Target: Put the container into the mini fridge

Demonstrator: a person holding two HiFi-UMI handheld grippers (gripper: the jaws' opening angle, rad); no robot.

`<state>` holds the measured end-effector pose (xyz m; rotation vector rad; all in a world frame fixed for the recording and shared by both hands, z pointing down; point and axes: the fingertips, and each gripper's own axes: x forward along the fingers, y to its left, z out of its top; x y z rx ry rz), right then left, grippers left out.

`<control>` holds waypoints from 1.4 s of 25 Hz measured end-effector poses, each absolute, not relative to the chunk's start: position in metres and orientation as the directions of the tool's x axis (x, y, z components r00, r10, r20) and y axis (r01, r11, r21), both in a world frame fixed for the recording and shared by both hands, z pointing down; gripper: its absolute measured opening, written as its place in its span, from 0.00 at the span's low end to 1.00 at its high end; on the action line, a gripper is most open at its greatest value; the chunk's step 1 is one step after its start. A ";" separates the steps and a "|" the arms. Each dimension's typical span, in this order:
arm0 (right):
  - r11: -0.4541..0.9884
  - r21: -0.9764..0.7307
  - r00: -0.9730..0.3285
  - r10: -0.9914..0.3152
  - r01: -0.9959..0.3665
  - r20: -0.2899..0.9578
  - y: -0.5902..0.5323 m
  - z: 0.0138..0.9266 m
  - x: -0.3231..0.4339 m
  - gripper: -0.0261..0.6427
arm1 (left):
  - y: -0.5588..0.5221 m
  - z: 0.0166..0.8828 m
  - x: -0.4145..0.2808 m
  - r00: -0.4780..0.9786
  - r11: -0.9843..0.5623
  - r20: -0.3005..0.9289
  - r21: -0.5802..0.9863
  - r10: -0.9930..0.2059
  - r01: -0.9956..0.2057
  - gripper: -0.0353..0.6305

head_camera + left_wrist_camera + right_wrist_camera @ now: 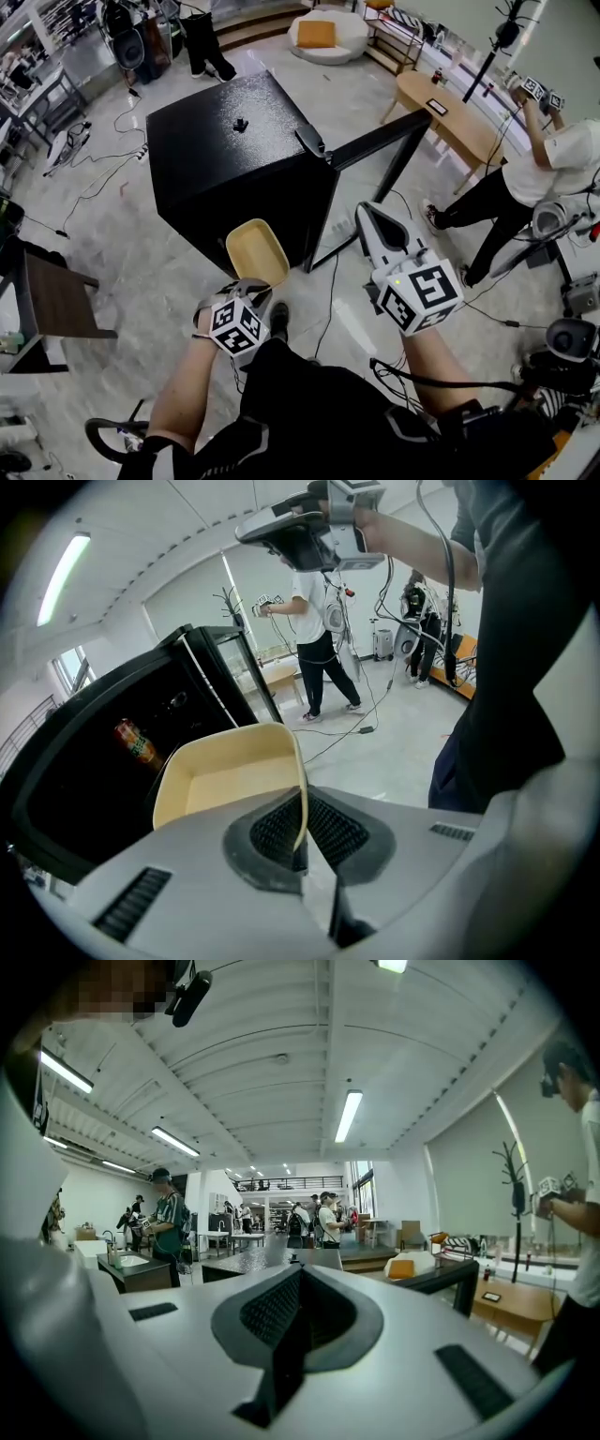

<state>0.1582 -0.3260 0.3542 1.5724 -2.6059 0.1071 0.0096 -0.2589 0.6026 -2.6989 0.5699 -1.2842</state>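
Left gripper (302,841): fingers clamped on the right side wall of the pale yellow rectangular plastic container (225,778). The thin wall sits edge-on between the ribbed black pads (330,829). The container is open side up, nothing visible in it, and held off the floor.

Container position: just at the open front of the black box-shaped mini fridge (230,155), on the near side. In the left gripper view it overlaps the lower right of the dark fridge interior. I can't tell whether its far end has crossed the opening. It isn't resting on any shelf that I can see.

The fridge's black door (380,139) is swung open and sticks out to the right. Inside, on the left, I see a red and orange labelled can (137,743), well apart from the container. A small black knob (240,124) sits on the fridge's top panel.

Right gripper (296,1283): fingers together with nothing between them. In the head view it's held to the right of the container, apart from it, nose pointing far toward the open door but not touching it.

Surroundings: grey marbled floor (141,272) with black cables (331,292) trailing near the fridge. A light wooden oval table (448,114) stands far right. Beside it is a person in a white shirt (562,161) with hands raised. A dark brown table (58,300) is at the left edge.
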 end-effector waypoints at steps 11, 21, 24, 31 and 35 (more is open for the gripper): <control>0.431 0.005 -0.424 -0.890 -0.903 0.169 -0.345 0.371 0.159 0.06 | -0.308 0.658 0.000 0.554 -0.923 0.745 -0.235 -0.372 -0.304 0.09; 0.414 0.013 -0.402 -0.890 -0.910 0.215 -0.365 0.384 0.169 0.06 | -0.355 0.705 0.011 0.523 -0.908 0.757 -0.228 -0.392 -0.351 0.09; 0.403 0.010 -0.390 -0.891 -0.915 0.234 -0.368 0.390 0.173 0.06 | -0.362 0.718 0.012 0.519 -0.911 0.765 -0.214 -0.381 -0.354 0.09; 0.375 0.018 -0.358 -0.896 -0.927 0.261 -0.373 0.396 0.183 0.06 | -0.386 0.733 0.018 0.508 -0.908 0.770 -0.223 -0.387 -0.353 0.09; 0.377 0.032 -0.356 -0.896 -0.926 0.265 -0.378 0.397 0.183 0.06 | -0.407 0.740 0.022 0.496 -0.896 0.764 -0.243 -0.413 -0.372 0.09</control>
